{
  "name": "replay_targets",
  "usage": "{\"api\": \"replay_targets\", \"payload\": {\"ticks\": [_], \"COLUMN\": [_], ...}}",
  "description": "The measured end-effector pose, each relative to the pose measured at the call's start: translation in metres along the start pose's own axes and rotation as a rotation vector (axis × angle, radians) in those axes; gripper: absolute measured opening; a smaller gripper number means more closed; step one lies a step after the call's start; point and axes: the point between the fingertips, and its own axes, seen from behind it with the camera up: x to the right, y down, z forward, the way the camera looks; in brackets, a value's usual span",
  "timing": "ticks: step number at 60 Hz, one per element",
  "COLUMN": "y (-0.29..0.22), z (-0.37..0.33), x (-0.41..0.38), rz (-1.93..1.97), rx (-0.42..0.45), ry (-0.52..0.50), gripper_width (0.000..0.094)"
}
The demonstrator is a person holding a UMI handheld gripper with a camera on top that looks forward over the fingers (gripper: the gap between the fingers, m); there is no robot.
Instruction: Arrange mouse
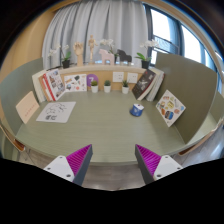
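**Claw clear of bench, mouse not yet approached**

Gripper view: the claw stands open, its two fingers well apart and nothing between them. The magenta pads face each other across bare air. Both fingers sit short of the bench edge, and no contact with anything is recorded.

Ahead of the fingers the green bench top lies bare through its middle. To the left, further on, a printed sheet lies flat. To the right, beyond the fingers, is a small blue object, resting on the bench and apart from all else. By its size and place it is probably the mouse, but its shape is too small to confirm.

Further back, cards and booklets lean against the low surrounding wall, with small potted plants along the rear. Curtains and a window stand behind.

Assessment: the task appears at its start. No grasp made, the presumed mouse untouched. Remaining: approach, grip, and placement; the intended spot cannot be told.
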Motion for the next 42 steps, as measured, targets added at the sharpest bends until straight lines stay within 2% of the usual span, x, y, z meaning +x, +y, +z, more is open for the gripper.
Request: {"api": "replay_targets", "payload": {"ticks": [6,14,26,42], "y": [0.019,0.018,-0.020,-0.076], "z": [0.036,0.092,0.189,0.291], "x": [0.053,0.103,0.137,0.141], "rz": [0.022,0.034,0.033,0.003], "rx": [-0.047,-0.087,-0.114,-0.163], "ry": [0.033,0.049,0.011,-0.071], "gripper_width": [0.0861,0.0859,0.0858,0.0851]}}
